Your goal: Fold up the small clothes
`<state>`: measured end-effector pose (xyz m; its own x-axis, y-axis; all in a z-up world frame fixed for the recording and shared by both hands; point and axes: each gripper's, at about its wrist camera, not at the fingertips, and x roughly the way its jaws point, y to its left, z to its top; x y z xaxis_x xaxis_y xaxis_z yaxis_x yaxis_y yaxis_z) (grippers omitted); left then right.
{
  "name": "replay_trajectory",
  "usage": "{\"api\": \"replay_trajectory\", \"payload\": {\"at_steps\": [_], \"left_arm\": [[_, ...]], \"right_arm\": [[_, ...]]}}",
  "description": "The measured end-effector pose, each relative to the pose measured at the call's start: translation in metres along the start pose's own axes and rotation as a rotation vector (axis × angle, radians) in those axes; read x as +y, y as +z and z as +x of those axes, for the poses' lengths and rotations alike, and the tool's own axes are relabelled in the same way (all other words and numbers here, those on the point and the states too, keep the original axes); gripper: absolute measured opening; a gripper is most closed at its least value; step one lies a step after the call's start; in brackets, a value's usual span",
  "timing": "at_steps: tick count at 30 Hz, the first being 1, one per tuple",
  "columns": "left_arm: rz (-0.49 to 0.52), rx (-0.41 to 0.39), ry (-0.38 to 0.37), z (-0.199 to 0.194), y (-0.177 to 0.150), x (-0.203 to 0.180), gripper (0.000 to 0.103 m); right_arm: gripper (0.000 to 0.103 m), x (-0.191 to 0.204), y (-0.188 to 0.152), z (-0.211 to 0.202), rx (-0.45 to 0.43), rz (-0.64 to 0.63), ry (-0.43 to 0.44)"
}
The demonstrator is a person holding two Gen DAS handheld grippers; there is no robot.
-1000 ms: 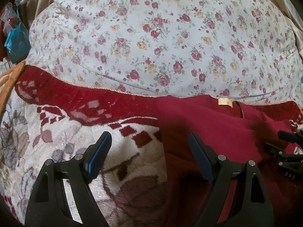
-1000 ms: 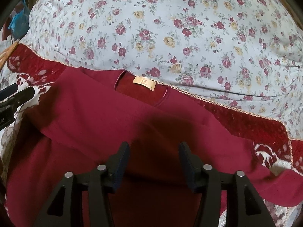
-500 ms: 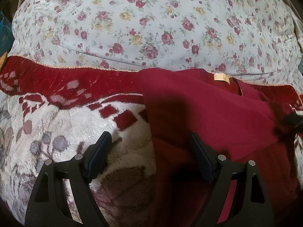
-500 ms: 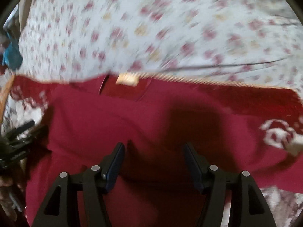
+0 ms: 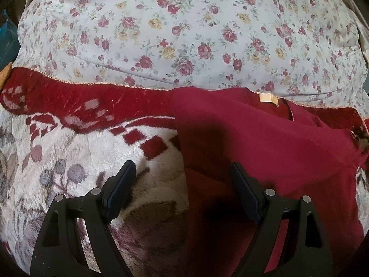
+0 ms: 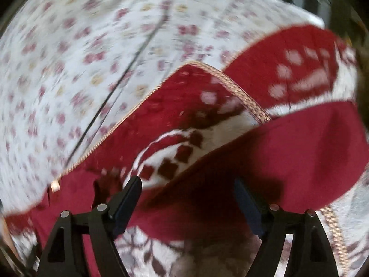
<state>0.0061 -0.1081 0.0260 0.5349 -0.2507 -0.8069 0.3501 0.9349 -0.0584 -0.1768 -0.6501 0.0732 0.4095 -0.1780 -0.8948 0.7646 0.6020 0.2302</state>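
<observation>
Presently: maroon shirt (image 5: 265, 143), soft, light, limp on blanket (image 5: 92, 152); grasp right sleeve (image 6: 299, 152) hem; left gripper (image 5: 182, 184) and right gripper (image 6: 188, 198) jaws apart, empty.

Left wrist view: sharp, evenly lit by soft light from above; the gripper (image 5: 182, 184) casts a dark shadow on the shirt (image 5: 265, 143). Fisheye curvature bends the quilt (image 5: 184, 34) toward dark, vignetted corners. Right wrist view: heavy motion blur smears the quilt (image 6: 80, 69) and blanket (image 6: 288, 69); only the gripper (image 6: 188, 196) is crisp.
</observation>
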Motion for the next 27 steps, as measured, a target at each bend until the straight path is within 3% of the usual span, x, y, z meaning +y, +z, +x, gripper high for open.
{"api": "replay_trajectory", "payload": {"at_steps": [2, 6, 8, 11, 15, 17, 20, 23, 25, 27], "left_arm": [[0.001, -0.002, 0.002, 0.0, 0.0, 0.001, 0.084], [-0.011, -0.005, 0.002, -0.002, 0.001, 0.004, 0.084], [-0.025, -0.009, -0.001, -0.003, 0.003, 0.007, 0.084], [-0.05, -0.025, -0.009, -0.009, 0.006, 0.012, 0.084], [-0.091, -0.064, -0.018, -0.02, 0.01, 0.023, 0.084], [-0.125, -0.088, -0.03, -0.026, 0.013, 0.032, 0.084], [-0.171, -0.114, -0.04, -0.032, 0.016, 0.044, 0.084], [-0.222, -0.129, -0.05, -0.035, 0.019, 0.056, 0.084], [-0.245, -0.123, -0.058, -0.034, 0.019, 0.062, 0.084], [-0.256, -0.112, -0.062, -0.033, 0.019, 0.064, 0.084]], "right_arm": [[0.078, -0.006, 0.002, 0.011, 0.014, 0.035, 0.002], [0.02, -0.01, 0.004, 0.018, -0.031, 0.013, -0.031], [0.011, -0.007, 0.004, 0.006, -0.078, -0.028, -0.032], [0.008, 0.02, 0.006, -0.032, -0.182, -0.139, -0.001], [0.007, 0.094, 0.001, -0.091, -0.304, -0.334, 0.135], [0.007, 0.141, -0.013, -0.113, -0.333, -0.438, 0.23], [0.007, 0.221, -0.062, -0.135, -0.354, -0.665, 0.372], [0.007, 0.281, -0.128, -0.115, -0.26, -0.898, 0.462], [0.01, 0.313, -0.185, -0.073, -0.145, -1.083, 0.405], [0.03, 0.325, -0.228, -0.031, -0.017, -1.198, 0.321]]}}
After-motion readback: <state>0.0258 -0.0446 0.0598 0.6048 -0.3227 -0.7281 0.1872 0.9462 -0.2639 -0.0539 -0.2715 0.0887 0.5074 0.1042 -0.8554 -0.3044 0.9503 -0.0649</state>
